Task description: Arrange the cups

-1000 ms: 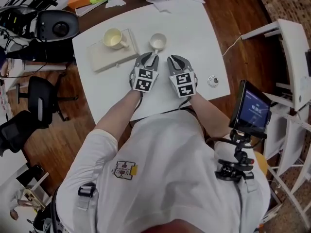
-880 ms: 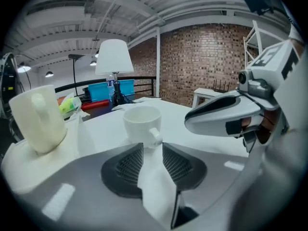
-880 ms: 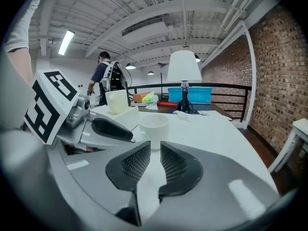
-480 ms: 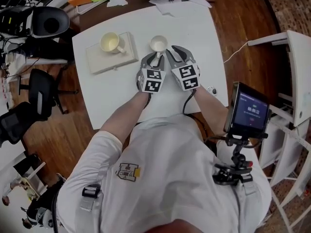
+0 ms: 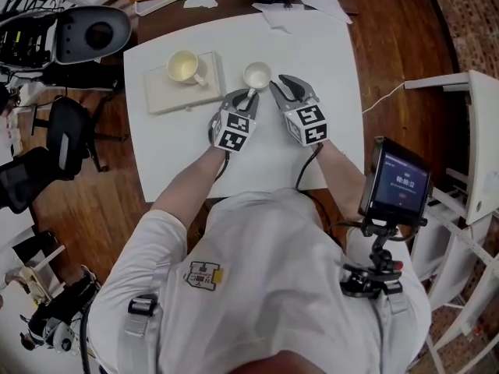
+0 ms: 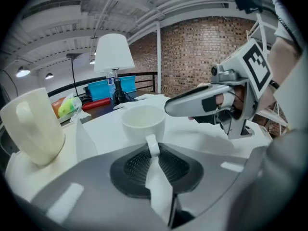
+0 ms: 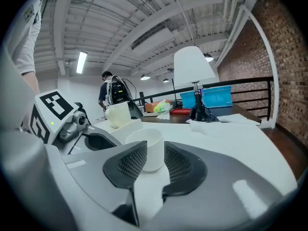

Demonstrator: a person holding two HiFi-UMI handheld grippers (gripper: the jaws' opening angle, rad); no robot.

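Table (image 5: pixel 327 61): white and broad, carrying the board, both cups and both grippers.
Board (image 5: pixel 168 93): pale slab, lying slightly askew on the table's far left part.
Left gripper (image 5: pixel 248 96): down low over the table, nosing at the white cup (image 5: pixel 256 75) from the near side. Pads (image 6: pixel 134 165) pinched in on the cup's handle, with only a thin wedge of table showing between them behind it.
Right gripper (image 5: pixel 282 84): just beside the left one, angled in towards that same cup. Pads (image 7: pixel 129 163) parted a little, gripping nothing; cup framed in the gap but standing beyond the tips.
Cream cup (image 5: pixel 183 66): upright on the board, handle turned to the right, well apart from both grippers.
White cup: the smaller of the two, upright on bare table just right of the board. Handle pointing back towards the person and caught between the left gripper's jaws.
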